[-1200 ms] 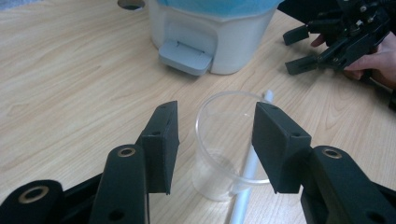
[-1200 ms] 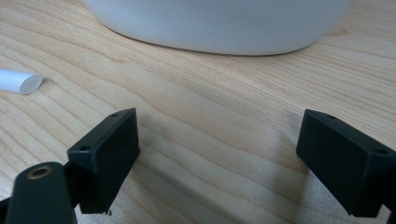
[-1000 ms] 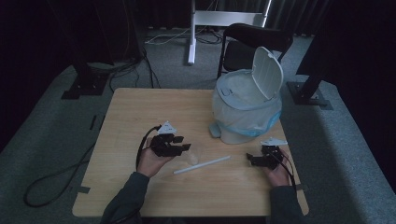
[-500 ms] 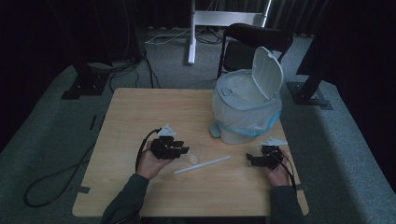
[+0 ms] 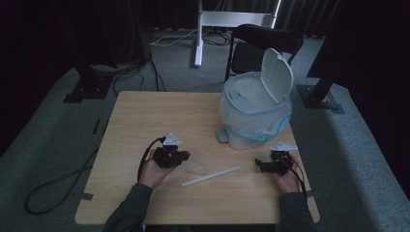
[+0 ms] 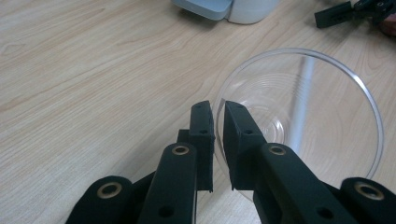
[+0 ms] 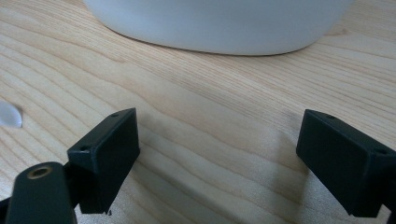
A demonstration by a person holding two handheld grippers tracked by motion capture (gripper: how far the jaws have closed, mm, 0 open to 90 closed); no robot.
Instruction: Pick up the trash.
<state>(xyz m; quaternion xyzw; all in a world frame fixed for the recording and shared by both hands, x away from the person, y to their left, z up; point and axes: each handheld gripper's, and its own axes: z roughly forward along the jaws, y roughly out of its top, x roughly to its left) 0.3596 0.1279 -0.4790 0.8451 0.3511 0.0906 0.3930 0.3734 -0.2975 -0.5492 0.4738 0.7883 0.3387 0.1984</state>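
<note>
A clear plastic cup (image 6: 327, 135) lies on its side on the wooden table (image 5: 159, 116), its mouth towards my left gripper (image 6: 218, 109). The jaws have just been closing, and they now pinch the cup's thin rim between the pads. In the high view my left gripper (image 5: 185, 156) sits left of centre, with the faint cup (image 5: 197, 165) just right of it. A white straw (image 5: 211, 176) lies beyond the cup, and it shows through the cup wall in the left gripper view. My right gripper (image 7: 219, 135) rests open on the table with nothing between its jaws.
A white bin (image 5: 256, 108) with a blue-edged liner and a raised lid stands at the table's back right, and its base (image 7: 219, 23) is just ahead of my right gripper (image 5: 259, 166). A dark chair (image 5: 266, 41) stands behind the table.
The left gripper's jaws have drawn together onto the cup's rim. Both hands have stayed almost where they were, and the straw has not moved.
</note>
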